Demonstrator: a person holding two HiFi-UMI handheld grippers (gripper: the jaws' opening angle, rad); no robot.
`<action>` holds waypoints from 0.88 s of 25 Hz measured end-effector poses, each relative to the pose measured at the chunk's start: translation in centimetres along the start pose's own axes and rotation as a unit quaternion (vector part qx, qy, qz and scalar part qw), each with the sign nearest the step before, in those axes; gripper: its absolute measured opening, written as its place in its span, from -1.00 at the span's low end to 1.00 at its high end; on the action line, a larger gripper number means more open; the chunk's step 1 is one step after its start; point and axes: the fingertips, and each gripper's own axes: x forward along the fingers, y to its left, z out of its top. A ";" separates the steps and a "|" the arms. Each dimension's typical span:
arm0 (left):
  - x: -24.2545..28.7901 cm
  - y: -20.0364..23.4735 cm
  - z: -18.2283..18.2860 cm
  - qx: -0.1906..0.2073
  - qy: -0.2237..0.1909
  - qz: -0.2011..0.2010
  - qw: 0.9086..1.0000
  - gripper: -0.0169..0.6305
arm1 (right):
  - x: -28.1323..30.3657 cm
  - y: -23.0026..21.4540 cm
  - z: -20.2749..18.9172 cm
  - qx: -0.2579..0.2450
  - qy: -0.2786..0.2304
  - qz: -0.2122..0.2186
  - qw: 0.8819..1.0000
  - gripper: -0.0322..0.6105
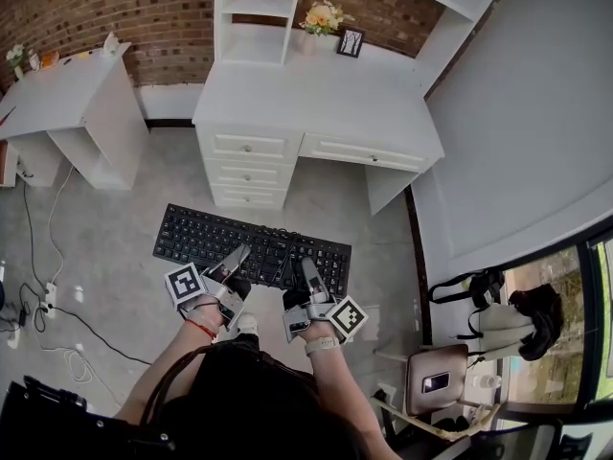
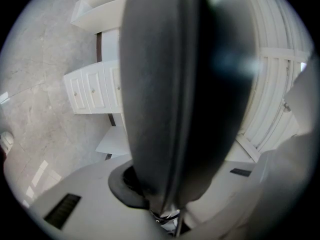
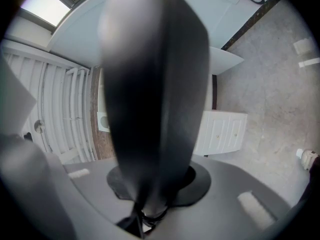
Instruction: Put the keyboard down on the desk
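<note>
In the head view, a black keyboard (image 1: 206, 236) is held up in the air above the grey floor (image 1: 124, 209). It is near the white desk (image 1: 316, 103) but not on it. Its near edge is pinched by the left gripper (image 1: 233, 260) and by the right gripper (image 1: 308, 271), side by side. Flowers (image 1: 324, 15) are seen at the far end of the desk.

In the left gripper view, the keyboard is seen as a big dark shape, squeezed between the narrow jaws. White drawers (image 2: 87, 89) are seen to its left.

In the right gripper view, the keyboard is squeezed between the narrow jaws too. The drawers are seen to its right.
</note>
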 end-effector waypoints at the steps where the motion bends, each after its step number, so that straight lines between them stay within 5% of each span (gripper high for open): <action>1: 0.5 0.0 0.6 0.002 -0.001 0.000 1.000 -0.81 | 0.8 -0.1 0.2 -0.001 0.001 -0.001 1.000 -0.66; 9: 3.5 0.1 4.9 0.005 -0.010 -0.009 1.000 -0.81 | 6.2 0.1 0.9 -0.005 0.009 0.008 1.000 -0.66; 22: 6.3 1.7 6.1 -0.015 -0.008 0.004 1.000 -0.81 | 8.7 -1.4 2.6 0.000 0.009 -0.012 1.000 -0.66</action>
